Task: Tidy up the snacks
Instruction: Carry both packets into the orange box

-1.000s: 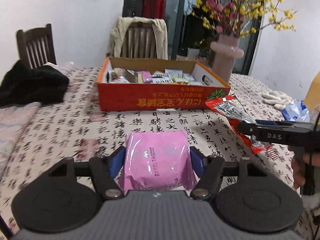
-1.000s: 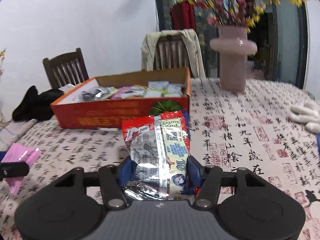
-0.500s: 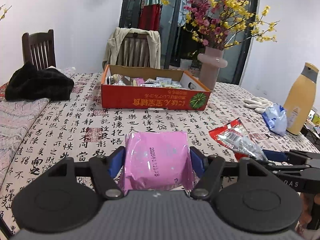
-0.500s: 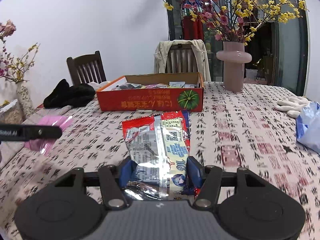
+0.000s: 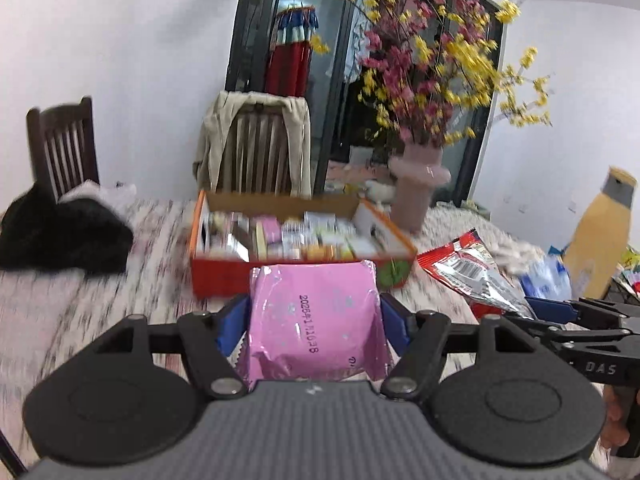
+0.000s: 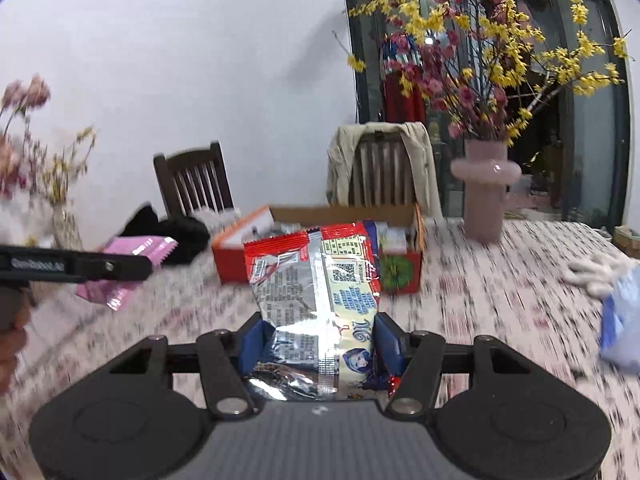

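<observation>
My left gripper point(image 5: 314, 322) is shut on a pink snack packet point(image 5: 314, 316) and holds it above the table, in front of the orange cardboard box point(image 5: 224, 276) that holds several snacks. My right gripper point(image 6: 320, 340) is shut on a red and silver snack bag point(image 6: 316, 284), also held in the air in front of the box point(image 6: 236, 256). The red bag point(image 5: 468, 272) and the right gripper point(image 5: 560, 312) show at the right of the left wrist view. The pink packet point(image 6: 128, 264) and the left gripper show at the left of the right wrist view.
The table has a cloth printed with calligraphy point(image 6: 500, 288). A pink vase of flowers point(image 6: 486, 188) stands right of the box. A black garment point(image 5: 60, 236) lies at the left. A yellow bottle point(image 5: 600, 232), a blue bag point(image 6: 624, 320) and white gloves point(image 6: 596, 276) lie at the right. Chairs stand behind.
Both grippers have risen with their packets and tilted up; the box now sits lower and nearer behind the packets. Both grips are unchanged.
</observation>
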`<state>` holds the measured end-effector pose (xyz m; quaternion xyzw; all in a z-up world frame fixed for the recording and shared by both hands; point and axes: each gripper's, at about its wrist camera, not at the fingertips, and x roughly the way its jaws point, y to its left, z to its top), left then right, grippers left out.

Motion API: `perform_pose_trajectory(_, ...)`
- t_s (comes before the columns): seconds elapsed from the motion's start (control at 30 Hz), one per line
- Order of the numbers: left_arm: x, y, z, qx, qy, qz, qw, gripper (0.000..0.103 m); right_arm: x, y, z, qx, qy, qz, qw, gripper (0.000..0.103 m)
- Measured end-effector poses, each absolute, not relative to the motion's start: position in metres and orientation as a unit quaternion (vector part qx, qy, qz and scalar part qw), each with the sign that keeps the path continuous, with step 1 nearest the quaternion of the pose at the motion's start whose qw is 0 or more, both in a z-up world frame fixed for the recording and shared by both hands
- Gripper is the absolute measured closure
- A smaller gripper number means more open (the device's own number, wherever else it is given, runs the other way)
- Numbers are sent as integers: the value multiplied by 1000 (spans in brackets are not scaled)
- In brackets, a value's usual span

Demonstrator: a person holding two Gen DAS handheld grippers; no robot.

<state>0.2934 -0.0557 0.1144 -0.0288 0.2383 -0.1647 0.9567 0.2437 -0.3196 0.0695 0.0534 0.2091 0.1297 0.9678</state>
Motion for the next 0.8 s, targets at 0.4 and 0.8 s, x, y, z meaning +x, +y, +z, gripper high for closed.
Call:
perform_pose_trajectory(0.4, 458, -95, 135, -36, 213, -138, 966, 32, 423, -333, 102, 82, 189, 106, 973, 45)
perform_pose_trajectory(0.8, 594, -118, 56, -30, 302, -119, 945, 32, 574, -323, 10, 72, 273, 47, 958, 45)
